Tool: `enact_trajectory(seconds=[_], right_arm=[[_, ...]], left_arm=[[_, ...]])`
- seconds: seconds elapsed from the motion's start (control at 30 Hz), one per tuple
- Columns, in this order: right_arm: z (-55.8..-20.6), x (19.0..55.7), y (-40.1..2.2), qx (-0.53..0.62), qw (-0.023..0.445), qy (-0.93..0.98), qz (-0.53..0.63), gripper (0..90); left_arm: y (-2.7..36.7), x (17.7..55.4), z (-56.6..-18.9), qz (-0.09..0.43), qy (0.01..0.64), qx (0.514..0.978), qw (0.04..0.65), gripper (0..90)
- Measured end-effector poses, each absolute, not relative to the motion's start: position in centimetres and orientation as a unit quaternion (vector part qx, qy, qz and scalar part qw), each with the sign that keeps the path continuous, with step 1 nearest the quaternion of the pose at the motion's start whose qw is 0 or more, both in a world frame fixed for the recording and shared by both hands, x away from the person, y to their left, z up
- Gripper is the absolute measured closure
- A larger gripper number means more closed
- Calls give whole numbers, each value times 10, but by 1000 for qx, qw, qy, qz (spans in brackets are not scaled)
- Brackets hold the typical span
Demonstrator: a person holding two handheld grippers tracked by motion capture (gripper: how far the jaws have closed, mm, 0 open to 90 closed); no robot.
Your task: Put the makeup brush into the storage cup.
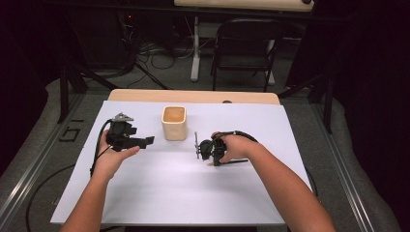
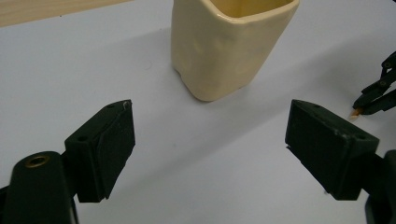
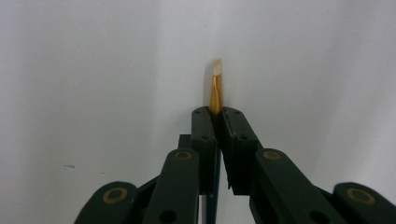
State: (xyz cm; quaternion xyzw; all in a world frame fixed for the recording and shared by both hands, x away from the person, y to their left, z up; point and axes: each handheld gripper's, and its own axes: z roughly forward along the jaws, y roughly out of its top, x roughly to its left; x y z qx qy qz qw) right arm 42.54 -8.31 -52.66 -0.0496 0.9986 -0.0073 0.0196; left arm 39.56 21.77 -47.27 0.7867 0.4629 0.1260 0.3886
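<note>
High view: cream cup [image 1: 174, 123] stands between open left tongs [image 1: 149, 140] and right tongs [image 1: 197, 145] gripping a brush [image 3: 216, 88].

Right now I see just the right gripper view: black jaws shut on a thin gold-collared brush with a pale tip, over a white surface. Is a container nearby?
Observer: Yes. A cream ceramic cup with a squarish rim stands upright on the white sheet, left of the right gripper in the high view.
Operator: Is the other gripper holding it?
Observer: No. The left gripper points at the cup with jaws wide open, apart from it.
Operator: Brush over the cup?
Observer: No; the brush tip is beside the cup, apart from it.
</note>
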Motion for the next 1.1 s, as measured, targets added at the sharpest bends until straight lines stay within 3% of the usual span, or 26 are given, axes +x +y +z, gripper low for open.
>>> enact_trajectory(seconds=[0.67, 1.1], right_arm=[[-522, 425, -84, -50, 34, 998, -6, 842], [-494, 426, -89, -16, 64, 996, 66, 842]], left_arm=[[217, 396, -473, 126, 462, 788, 387, 162], [217, 395, -473, 129, 458, 789, 388, 172]])
